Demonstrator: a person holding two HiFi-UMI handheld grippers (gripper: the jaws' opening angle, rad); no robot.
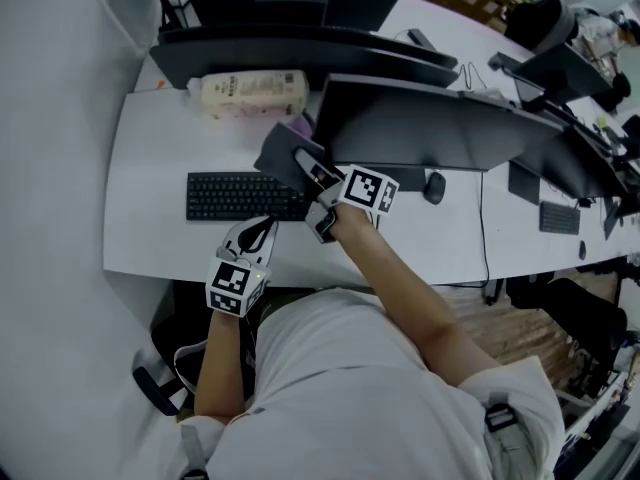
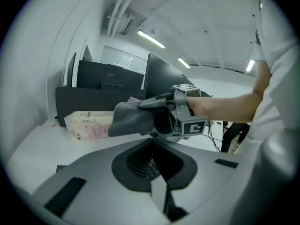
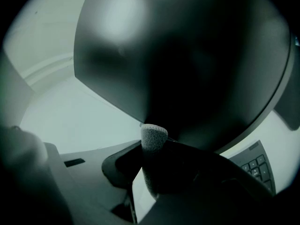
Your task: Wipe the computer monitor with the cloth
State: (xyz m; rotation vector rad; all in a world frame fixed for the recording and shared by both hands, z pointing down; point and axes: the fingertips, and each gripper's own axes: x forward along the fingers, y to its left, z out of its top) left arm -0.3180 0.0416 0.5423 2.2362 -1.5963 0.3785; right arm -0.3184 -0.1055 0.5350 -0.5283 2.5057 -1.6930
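My right gripper (image 1: 316, 173) has its jaws clamped on the grey cloth (image 1: 282, 151). The monitor (image 1: 430, 128) stands straight ahead on the far side, its dark screen filling my view. The cloth sits low at the screen's left end; I can't tell if it touches. The screen's long axis runs off to the right, so I judge the wipe goes that way. My left gripper (image 1: 256, 236), jaws together on nothing, hangs at the near worktop (image 1: 150, 158) edge, well apart from the screen.
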